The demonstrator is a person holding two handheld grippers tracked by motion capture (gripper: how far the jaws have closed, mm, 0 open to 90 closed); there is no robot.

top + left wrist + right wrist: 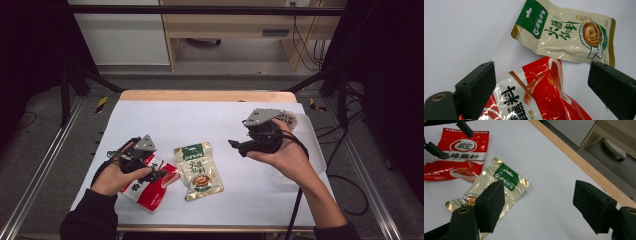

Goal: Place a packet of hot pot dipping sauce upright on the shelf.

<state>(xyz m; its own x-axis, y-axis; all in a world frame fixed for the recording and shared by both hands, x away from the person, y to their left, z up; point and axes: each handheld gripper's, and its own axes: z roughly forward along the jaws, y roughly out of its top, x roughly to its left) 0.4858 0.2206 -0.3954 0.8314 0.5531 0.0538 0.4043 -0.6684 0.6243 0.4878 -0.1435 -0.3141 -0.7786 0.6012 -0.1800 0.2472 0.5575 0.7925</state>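
The counter (150, 115) has a white top with a strip of light wood along its far edge (207, 96). Beyond that edge lies a grey floor (220, 67), and on it stands a light wooden cabinet (225, 22) with an open space beneath, next to a white panel (120, 32) on the left. Black cables (305, 45) hang by the cabinet's right side, and more trail across the floor off the counter's right edge. Dark metal frame bars (200, 10) cross the top and slant down to both far corners. Aluminium rails (35, 180) run along the left and right sides. Black curtains (30, 50) close off both sides, leaving the room dim around the lit counter.
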